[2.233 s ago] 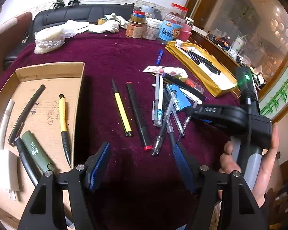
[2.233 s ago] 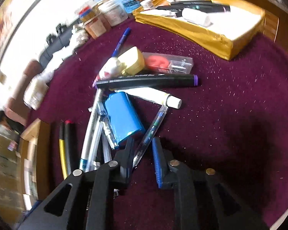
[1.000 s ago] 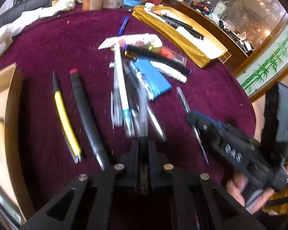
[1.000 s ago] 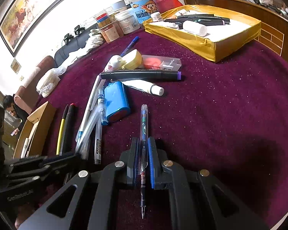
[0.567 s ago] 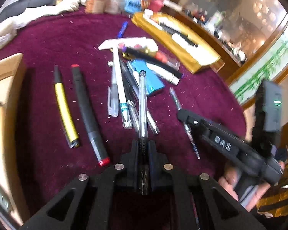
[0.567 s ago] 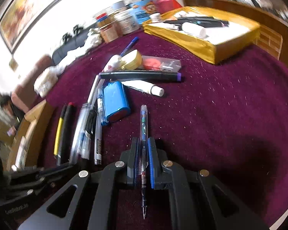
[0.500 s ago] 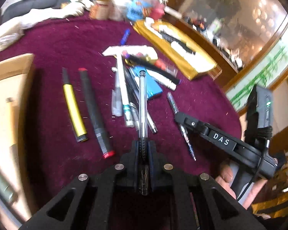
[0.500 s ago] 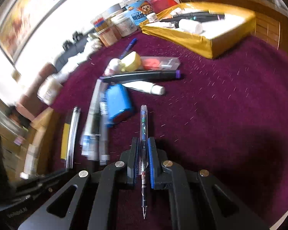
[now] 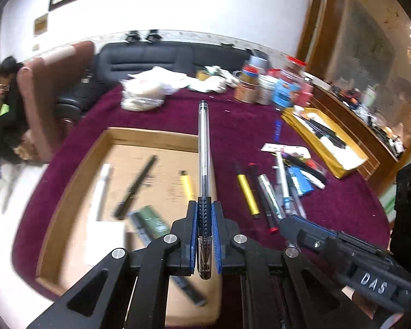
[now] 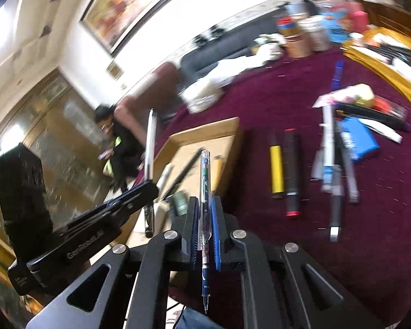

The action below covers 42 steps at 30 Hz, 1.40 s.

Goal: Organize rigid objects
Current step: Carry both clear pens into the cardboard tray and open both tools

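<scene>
Right gripper (image 10: 204, 211) is clamping a clear pen (image 10: 205, 192), nib pointing back at the camera. Just ahead of it a cardboard tray (image 10: 205, 133) is sitting on the maroon bench (image 10: 370, 233). Left gripper (image 10: 148, 189) is hanging off to its left, and loose pens (image 10: 331, 164) are lying to its right.

The tablecloth (image 9: 233, 126) is deep burgundy, speckled with pale flecks. On it sits a plain tan cardboard tray (image 9: 150, 137) and, further off, a glossy gold tray (image 9: 309, 134). The left gripper (image 9: 204, 219) is black with blue pads, clamped on a clear pen (image 9: 204, 148) with a black dotted grip. The right gripper (image 10: 204, 219) — same black and blue — pinches a transparent pen (image 10: 205, 181) with a dark blue tip. A yellow pen (image 9: 248, 194) lies beside a black marker (image 10: 290, 170) capped in red.
</scene>
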Available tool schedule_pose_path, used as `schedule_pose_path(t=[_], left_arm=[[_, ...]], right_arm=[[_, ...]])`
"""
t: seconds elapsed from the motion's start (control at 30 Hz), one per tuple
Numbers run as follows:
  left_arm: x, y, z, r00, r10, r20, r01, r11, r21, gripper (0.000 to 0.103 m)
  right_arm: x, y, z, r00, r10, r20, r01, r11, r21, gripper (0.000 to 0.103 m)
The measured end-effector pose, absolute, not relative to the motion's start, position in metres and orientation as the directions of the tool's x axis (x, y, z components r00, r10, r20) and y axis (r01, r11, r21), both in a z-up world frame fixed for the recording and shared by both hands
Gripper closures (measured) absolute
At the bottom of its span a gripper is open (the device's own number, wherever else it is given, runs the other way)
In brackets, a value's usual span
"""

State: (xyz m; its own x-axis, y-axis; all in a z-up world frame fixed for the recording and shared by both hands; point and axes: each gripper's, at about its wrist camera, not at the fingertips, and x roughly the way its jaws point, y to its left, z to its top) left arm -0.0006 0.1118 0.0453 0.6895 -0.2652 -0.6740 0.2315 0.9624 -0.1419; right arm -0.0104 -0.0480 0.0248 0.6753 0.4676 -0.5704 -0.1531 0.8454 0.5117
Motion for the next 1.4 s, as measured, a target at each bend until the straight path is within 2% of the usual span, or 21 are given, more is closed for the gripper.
schedule_pose_path(t=[0.2, 0.47, 0.7, 0.9, 1.13, 1.2, 1.27, 1.33, 1.4], left_arm=[[-0.002, 0.142, 0.043, 0.711, -0.194, -0.676, 0.164, 0.98, -0.109, 0.095], [0.05, 0.197, 0.021, 0.627, -0.237, -0.742, 0.09, 0.968, -0.233, 0.095], [0.118, 0.205, 0.001, 0.496, -0.271, -0.825, 0.134, 0.963, -0.235, 0.095], [0.159, 0.193, -0.02, 0.383, -0.251, -0.889, 0.195, 0.963, -0.187, 0.094], [0.166, 0.183, -0.038, 0.354, -0.174, -0.919, 0.221, 0.97, -0.099, 0.094], [0.164, 0.183, -0.038, 0.358, -0.194, -0.913, 0.232, 0.966, -0.114, 0.086], [0.161, 0.186, -0.038, 0.363, -0.221, -0.905, 0.225, 0.964, -0.145, 0.057], [0.153, 0.192, -0.03, 0.406, -0.224, -0.886, 0.197, 0.968, -0.154, 0.051], [0.138, 0.19, -0.018, 0.448, -0.221, -0.866, 0.2, 0.969, -0.144, 0.046]], right_arm=[[0.003, -0.005, 0.026, 0.623, 0.504, -0.598, -0.231, 0.849, 0.474, 0.094], [0.039, 0.024, 0.01, 0.561, 0.506, -0.655, -0.246, 0.857, 0.452, 0.094], [0.09, 0.034, -0.014, 0.515, 0.467, -0.719, -0.19, 0.88, 0.435, 0.094], [0.117, 0.033, -0.029, 0.469, 0.462, -0.753, -0.165, 0.883, 0.439, 0.094], [0.117, 0.048, -0.033, 0.469, 0.391, -0.792, -0.192, 0.92, 0.34, 0.093], [0.115, 0.05, -0.033, 0.479, 0.374, -0.794, -0.2, 0.927, 0.316, 0.094], [0.114, 0.052, -0.032, 0.489, 0.355, -0.797, -0.208, 0.935, 0.288, 0.088], [0.108, 0.049, -0.027, 0.501, 0.381, -0.777, -0.213, 0.925, 0.316, 0.059], [0.098, 0.043, -0.017, 0.532, 0.423, -0.734, -0.227, 0.906, 0.357, 0.049]])
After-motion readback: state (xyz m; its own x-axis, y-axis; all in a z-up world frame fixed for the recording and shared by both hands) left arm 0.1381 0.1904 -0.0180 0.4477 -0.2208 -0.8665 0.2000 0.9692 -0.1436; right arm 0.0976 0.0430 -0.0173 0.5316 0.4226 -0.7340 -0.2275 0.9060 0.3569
